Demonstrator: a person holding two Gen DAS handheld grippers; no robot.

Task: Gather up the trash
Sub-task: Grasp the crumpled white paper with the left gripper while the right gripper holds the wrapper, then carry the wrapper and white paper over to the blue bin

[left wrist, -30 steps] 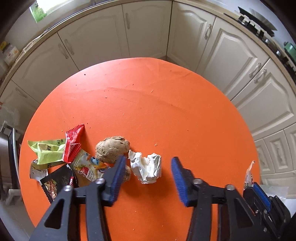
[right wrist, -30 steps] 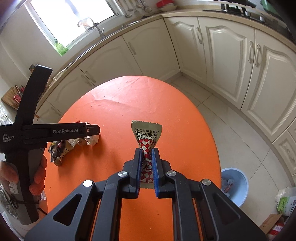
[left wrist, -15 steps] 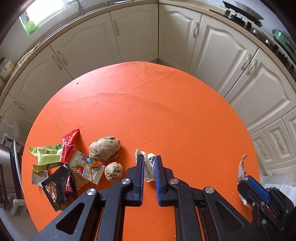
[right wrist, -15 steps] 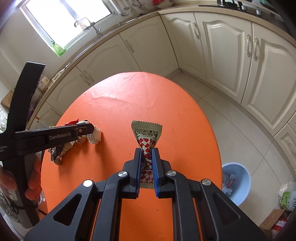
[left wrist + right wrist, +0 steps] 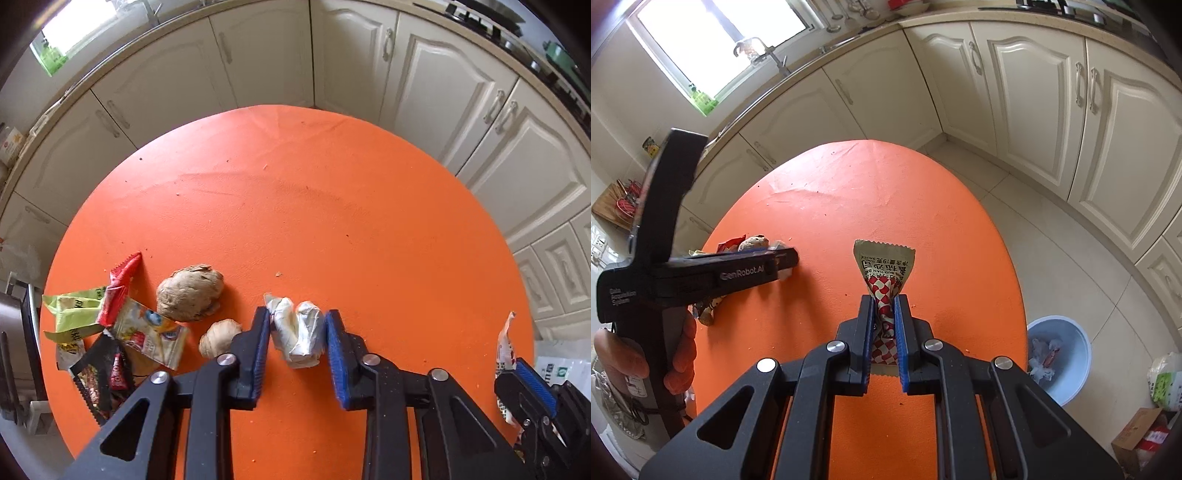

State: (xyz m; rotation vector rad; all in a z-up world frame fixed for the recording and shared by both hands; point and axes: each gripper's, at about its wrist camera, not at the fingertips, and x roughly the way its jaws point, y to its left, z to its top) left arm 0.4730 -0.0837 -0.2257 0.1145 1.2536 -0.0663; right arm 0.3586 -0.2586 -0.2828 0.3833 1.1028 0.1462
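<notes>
Our left tongs gape around the light, soft paper wad; right tongs pinch a sauce packet.

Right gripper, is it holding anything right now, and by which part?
Yes. The right gripper is shut on a sauce packet, pinching its red-and-white checked lower half; the printed top end fans out beyond the fingertips.

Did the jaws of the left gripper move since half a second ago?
Yes. The left gripper has opened: its jaws now stand apart on both sides of the crumpled white tissue, beside the small brown lump.
</notes>
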